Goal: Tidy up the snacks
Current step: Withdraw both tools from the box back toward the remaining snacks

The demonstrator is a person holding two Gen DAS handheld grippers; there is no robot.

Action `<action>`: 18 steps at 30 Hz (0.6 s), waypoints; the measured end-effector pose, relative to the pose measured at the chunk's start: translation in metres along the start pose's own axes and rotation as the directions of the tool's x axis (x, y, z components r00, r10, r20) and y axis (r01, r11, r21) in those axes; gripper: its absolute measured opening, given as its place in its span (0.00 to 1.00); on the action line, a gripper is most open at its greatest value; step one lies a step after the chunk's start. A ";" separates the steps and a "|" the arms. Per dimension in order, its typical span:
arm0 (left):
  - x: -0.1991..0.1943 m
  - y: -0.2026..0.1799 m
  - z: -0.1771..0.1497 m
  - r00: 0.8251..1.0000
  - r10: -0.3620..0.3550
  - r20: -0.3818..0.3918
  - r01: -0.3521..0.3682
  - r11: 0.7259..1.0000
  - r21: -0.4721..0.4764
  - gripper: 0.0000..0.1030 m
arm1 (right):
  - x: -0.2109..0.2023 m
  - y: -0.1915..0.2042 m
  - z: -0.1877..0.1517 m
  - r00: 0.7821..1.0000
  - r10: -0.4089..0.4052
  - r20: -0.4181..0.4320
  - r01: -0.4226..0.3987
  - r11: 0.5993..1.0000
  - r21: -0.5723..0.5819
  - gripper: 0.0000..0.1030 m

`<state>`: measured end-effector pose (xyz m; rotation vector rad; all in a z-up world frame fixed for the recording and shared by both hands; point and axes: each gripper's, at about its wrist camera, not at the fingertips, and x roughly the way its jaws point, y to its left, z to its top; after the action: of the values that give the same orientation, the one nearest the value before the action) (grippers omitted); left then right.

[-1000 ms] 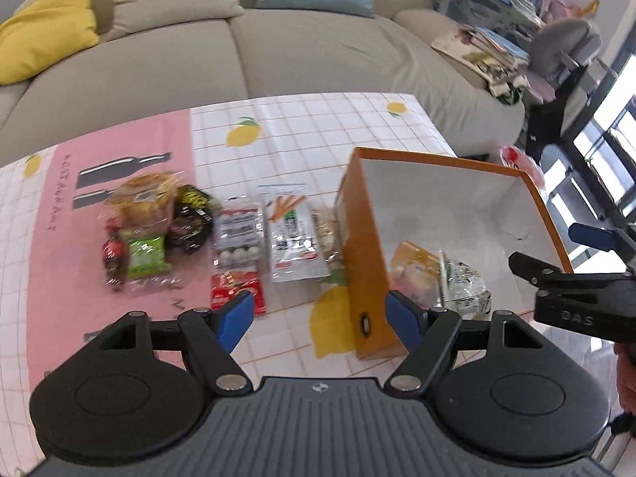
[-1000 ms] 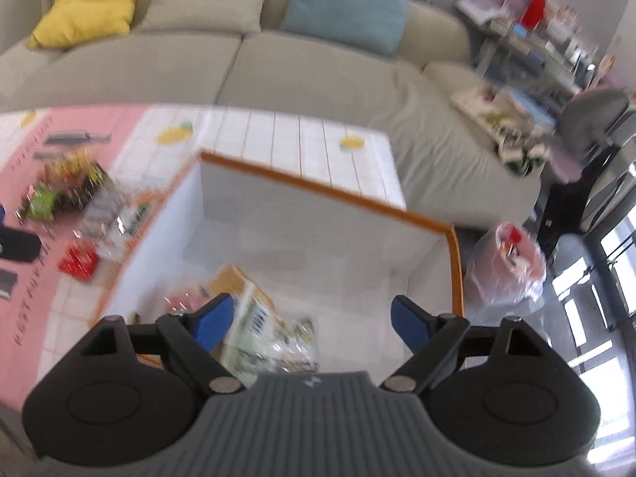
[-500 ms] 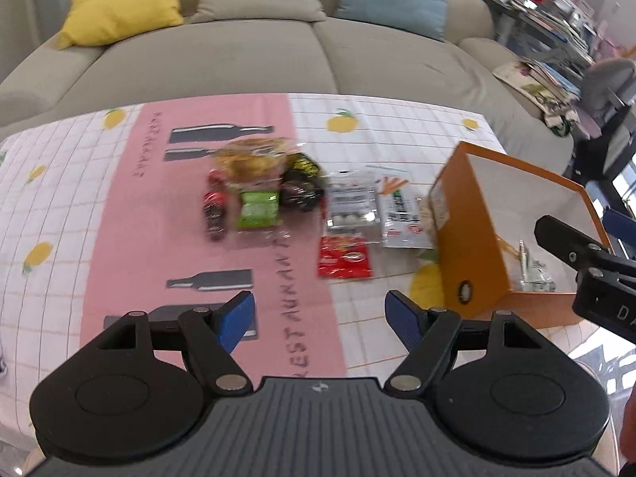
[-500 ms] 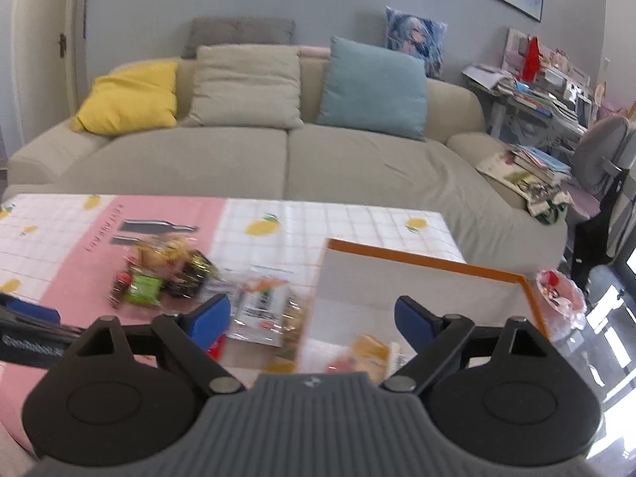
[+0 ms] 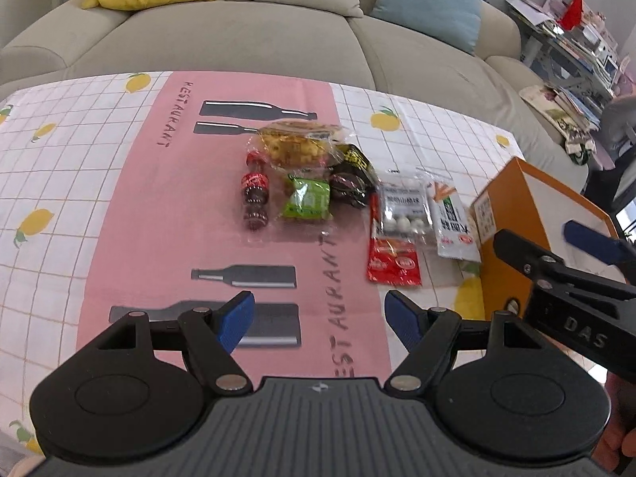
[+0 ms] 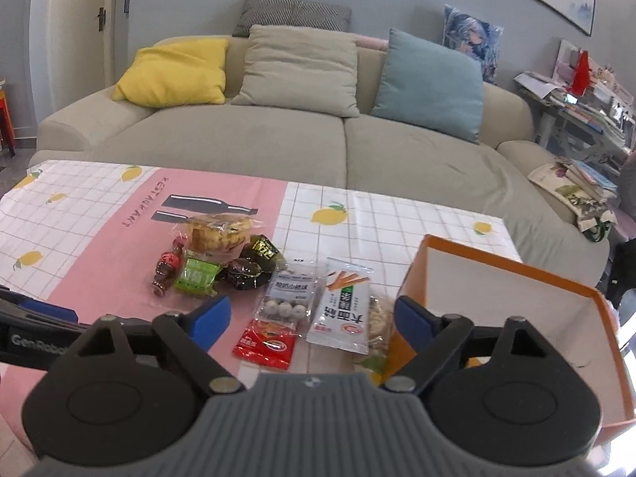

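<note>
Holding: we have nothing between the pads of either tool.
Left gripper (image 5: 320, 314): our jaws spread wide above the pink cloth (image 5: 167, 222).
Right gripper (image 6: 312, 318): our jaws closing, empty.
Just ahead of right gripper: red packet (image 6: 267, 344), white stick pack (image 6: 344, 310), clear ball pack (image 6: 288, 296).
Right of it: orange box (image 6: 512, 318), touching its right finger in view.
Farther, left: cola bottle (image 6: 167, 270), green packet (image 6: 197, 275), dark pouch (image 6: 252, 268), cookie bag (image 6: 218, 232).
</note>
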<state>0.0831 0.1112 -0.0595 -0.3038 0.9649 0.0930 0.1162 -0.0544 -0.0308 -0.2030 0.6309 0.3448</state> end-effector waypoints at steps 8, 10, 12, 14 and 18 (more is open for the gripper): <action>0.031 0.016 0.018 0.999 -0.046 0.011 0.046 0.999 -0.025 0.82 | 0.051 0.004 0.005 0.999 -0.007 -0.036 0.006 1.000 -0.025 0.62; 0.040 0.018 0.025 0.999 -0.041 0.012 0.041 0.999 -0.028 0.80 | 0.062 0.004 0.006 0.999 -0.005 -0.047 0.004 1.000 -0.024 0.61; 0.048 0.016 0.034 0.999 -0.045 0.024 0.045 0.999 0.000 0.80 | 0.074 0.002 0.008 0.998 0.004 -0.060 -0.004 1.000 -0.008 0.60; 0.056 0.016 0.042 0.999 -0.047 0.026 0.046 0.999 0.021 0.80 | 0.087 0.001 0.010 0.997 0.016 -0.076 -0.015 1.000 0.011 0.60; 0.073 0.021 0.058 0.999 -0.030 0.035 0.029 0.999 0.014 0.80 | 0.110 0.001 0.016 0.994 0.028 -0.106 -0.024 0.999 0.039 0.60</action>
<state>0.1663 0.1447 -0.0930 -0.3031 0.9258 0.0647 0.2071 -0.0215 -0.0853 -0.1784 0.7456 0.3484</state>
